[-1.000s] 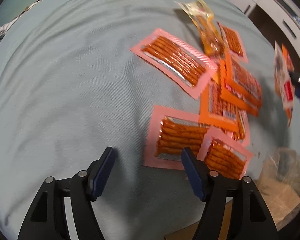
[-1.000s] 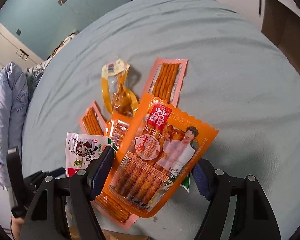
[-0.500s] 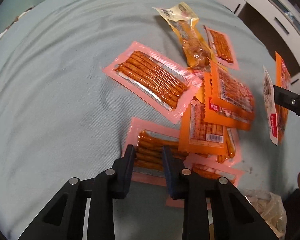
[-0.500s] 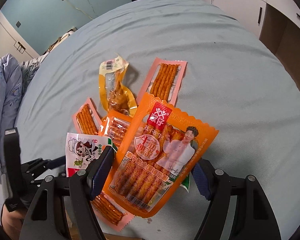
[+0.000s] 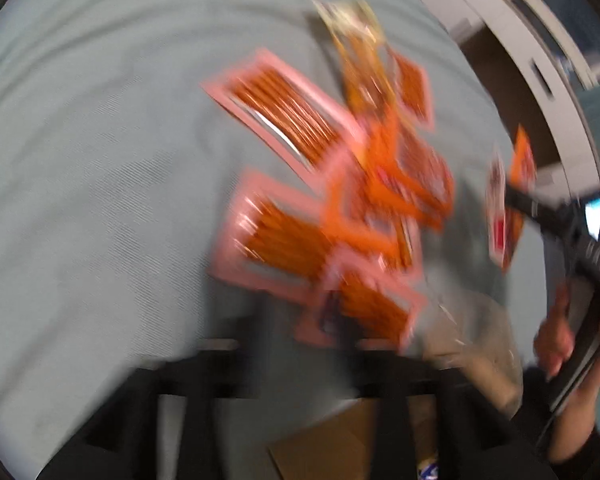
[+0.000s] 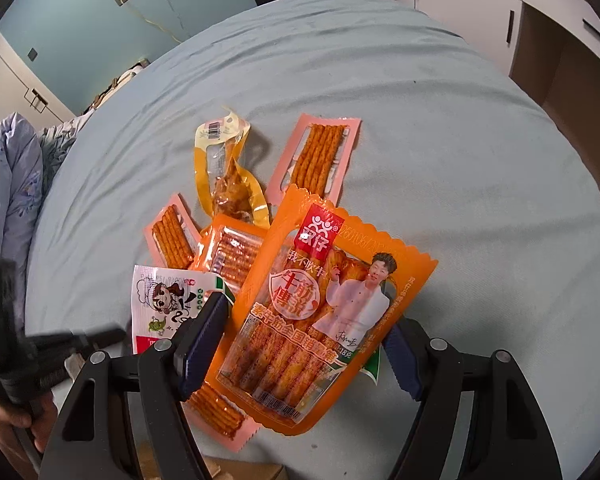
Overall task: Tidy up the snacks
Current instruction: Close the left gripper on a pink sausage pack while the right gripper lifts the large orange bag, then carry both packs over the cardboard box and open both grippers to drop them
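Glossy plastic orange packet (image 6: 332,312), matt woven blue cloth (image 6: 440,128), brown cardboard (image 5: 332,444)

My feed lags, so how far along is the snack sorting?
Nothing looks sorted yet. The right gripper holds the large orange printed packet with a white cartoon sachet. The left gripper, jaws just opened, holds nothing. Pink stick packs and the yellow pouch remain piled.

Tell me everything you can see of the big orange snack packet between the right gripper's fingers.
The big orange snack packet is a glossy plastic pouch with zigzag-cut ends, a red logo patch, printed Chinese characters, a pictured person in white and a clear window showing reddish-brown sticks. It is held flat towards the camera, tilted, above the pale blue bedsheet. The right gripper clamps its side edges, with a white cartoon sachet behind it. It overlaps the pink stick packets in this view.
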`<state>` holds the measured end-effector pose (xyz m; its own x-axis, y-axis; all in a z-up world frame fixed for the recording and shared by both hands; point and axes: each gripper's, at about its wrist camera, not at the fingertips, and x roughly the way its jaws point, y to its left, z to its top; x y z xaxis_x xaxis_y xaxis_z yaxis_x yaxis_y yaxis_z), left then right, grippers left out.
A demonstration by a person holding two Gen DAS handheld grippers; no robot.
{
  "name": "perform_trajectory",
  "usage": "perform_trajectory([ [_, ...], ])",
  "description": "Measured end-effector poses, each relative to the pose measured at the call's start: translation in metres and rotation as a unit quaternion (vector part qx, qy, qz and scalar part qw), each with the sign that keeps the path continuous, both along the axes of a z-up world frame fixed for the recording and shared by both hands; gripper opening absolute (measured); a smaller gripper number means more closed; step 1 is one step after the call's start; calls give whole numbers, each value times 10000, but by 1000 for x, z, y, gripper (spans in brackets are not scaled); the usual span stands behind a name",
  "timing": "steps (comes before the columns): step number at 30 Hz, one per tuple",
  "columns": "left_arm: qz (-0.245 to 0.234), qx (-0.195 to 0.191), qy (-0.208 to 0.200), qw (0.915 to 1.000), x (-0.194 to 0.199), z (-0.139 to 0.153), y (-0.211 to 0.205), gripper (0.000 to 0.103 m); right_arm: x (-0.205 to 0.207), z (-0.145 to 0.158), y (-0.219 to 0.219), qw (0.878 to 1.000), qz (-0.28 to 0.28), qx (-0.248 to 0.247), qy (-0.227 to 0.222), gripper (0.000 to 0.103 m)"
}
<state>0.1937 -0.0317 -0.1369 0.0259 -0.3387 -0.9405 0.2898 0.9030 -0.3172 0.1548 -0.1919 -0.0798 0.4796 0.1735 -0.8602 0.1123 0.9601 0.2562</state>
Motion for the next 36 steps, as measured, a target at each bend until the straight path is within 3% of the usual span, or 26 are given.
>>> perform_trajectory([
  [2,-312,340,-175,9988,-9,-3,-17,89,-2,0,-1,10000,-4,20,21,73],
  [7,-720,757,-195,9943,-10,-20,-45,85,-3,2,-1,10000,-19,32,26,73],
  [10,-859,780,-327,9927,-6,-17,-48,66,0,-2,-2,10000,-38,29,71,73],
  [11,-891,730,-326,9928,-5,-16,-49,51,1,-2,-2,9999,-48,35,99,73],
  [12,-900,642,-276,9935,-4,-15,-49,44,3,-4,-2,9999,-56,46,129,73],
  [15,-978,748,-313,9919,-2,-14,-55,35,9,-9,0,9998,-37,29,213,73],
  [19,-746,541,-265,9954,0,-7,-48,16,12,-9,6,9997,-13,-27,232,73],
  [21,-589,555,-331,9962,2,-1,-41,0,11,-6,6,9998,-15,-16,202,73],
  [30,-140,340,-507,9980,-6,30,-3,0,2,-5,-1,9998,-144,93,141,73],
  [36,369,-134,-986,9944,-40,88,28,0,-6,1,-5,9997,-192,140,59,73],
])
